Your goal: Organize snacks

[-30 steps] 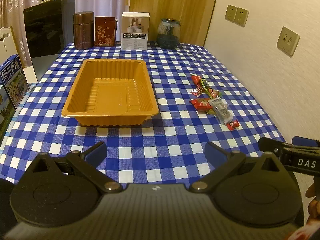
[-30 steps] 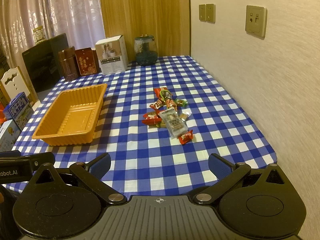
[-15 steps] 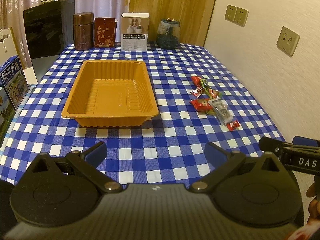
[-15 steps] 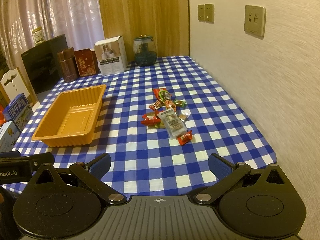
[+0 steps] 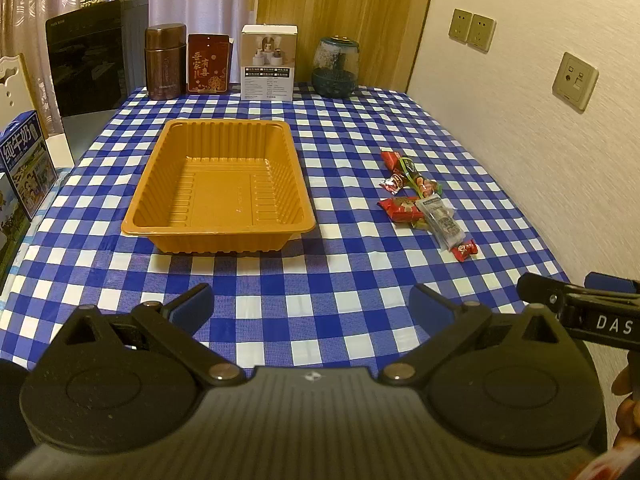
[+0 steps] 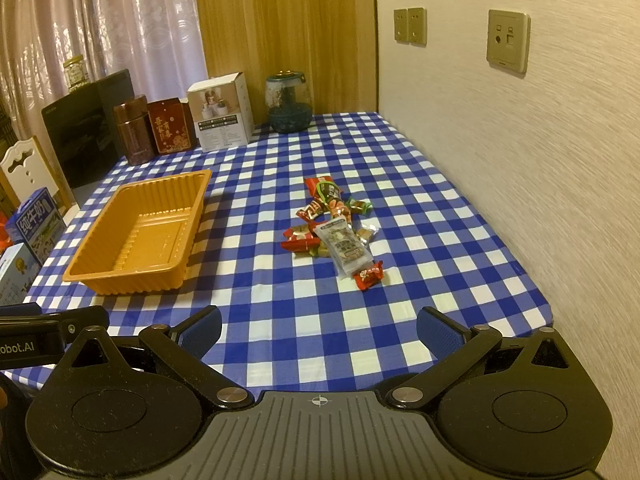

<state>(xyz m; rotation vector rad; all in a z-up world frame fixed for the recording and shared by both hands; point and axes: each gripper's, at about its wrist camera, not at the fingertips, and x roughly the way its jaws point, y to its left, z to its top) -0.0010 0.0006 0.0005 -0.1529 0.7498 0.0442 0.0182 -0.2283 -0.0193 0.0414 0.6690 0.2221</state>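
Blue-padded fingers spread wide on both the left gripper point(image 5: 311, 307) and right gripper point(image 6: 319, 330), gripping nothing, low over the checked tablecloth point(image 6: 280, 320). Beyond: orange tray point(image 5: 219, 184) unfilled at left, snack wrappers point(image 6: 336, 232) heaped well apart toward the wall. Farther back, boxes and jar point(image 5: 335, 67).

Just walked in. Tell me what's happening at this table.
A person holds a pair of tongs in each hand to sort snacks. Both the left tongs and right tongs are open, holding nothing, hovering over the near edge of the checkered tablecloth. The orange tray sits empty. A small pile of wrapped snacks lies on the cloth to the tray's right, apart from it. Nothing has been put in the tray yet.
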